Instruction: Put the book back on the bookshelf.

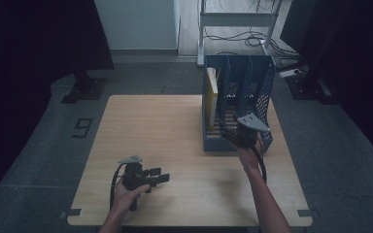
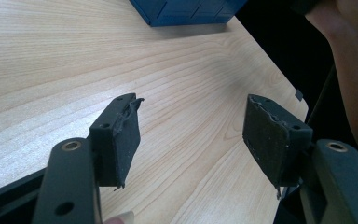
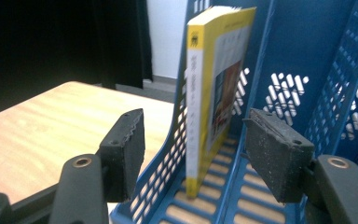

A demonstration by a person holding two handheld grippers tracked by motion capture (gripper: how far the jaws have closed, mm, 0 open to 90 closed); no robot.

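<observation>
A pale wooden table (image 1: 175,145) fills the middle of the high view, set on a grey speckled floor (image 1: 39,145) in a dim room. Black drapes close off the upper left and the right edge. A white wall panel (image 1: 136,24) and a metal stand (image 1: 238,19) with loose cables (image 1: 252,39) sit at the top of the frame.

Right of centre on the table stands a blue perforated file rack (image 1: 252,82) with three upright compartments. A yellow-spined book (image 1: 212,90) stands upright in the leftmost compartment, against the rack's left wall; the other two compartments look unfilled.

The right gripper (image 1: 240,136), held by a person's hand, is at the rack's open front, just below the centre of the frame. In the right gripper view its jaws stand apart with the book (image 3: 214,93) and the rack's side wall (image 3: 177,140) between them, the pads touching neither.

The left gripper (image 1: 161,175) lies low over the table at lower left, held in the other hand. In the left gripper view its jaws stand wide apart over bare wood (image 2: 74,56).
</observation>
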